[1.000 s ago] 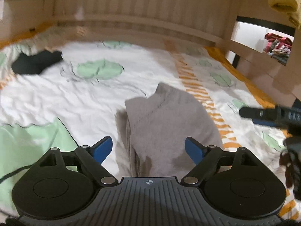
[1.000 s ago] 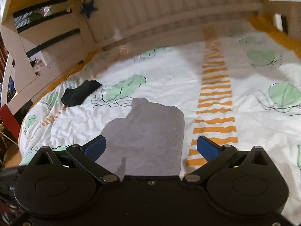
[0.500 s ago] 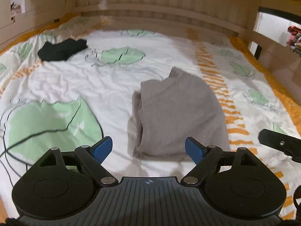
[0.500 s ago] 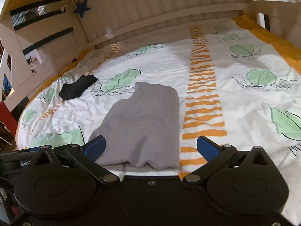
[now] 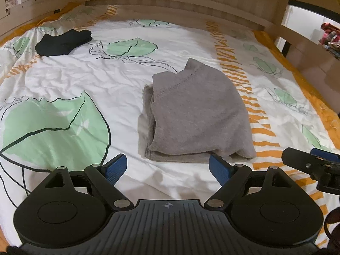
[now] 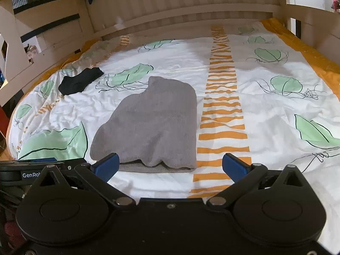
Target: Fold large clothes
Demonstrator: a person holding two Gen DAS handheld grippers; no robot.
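A grey sweater (image 5: pixel 197 114) lies folded into a compact stack in the middle of the bed, also in the right wrist view as the grey sweater (image 6: pixel 153 123). My left gripper (image 5: pixel 167 167) hovers just short of its near edge, jaws wide open with nothing between them. My right gripper (image 6: pixel 170 164) stands open too, its left blue pad over the sweater's near hem, nothing gripped. The right gripper's black body (image 5: pixel 308 165) shows at the right edge of the left wrist view.
The bed cover (image 5: pixel 63 89) is white with green leaves and orange stripes. A small black garment (image 5: pixel 63 41) lies at the far left. A wooden slatted headboard (image 6: pixel 180 2) and side rails enclose the bed; the opening at the right shows coloured clothes (image 5: pixel 331 38).
Both grippers have drawn back from the folded sweater, which now lies wholly ahead of the fingers and looks smaller and farther. Both stayed open.
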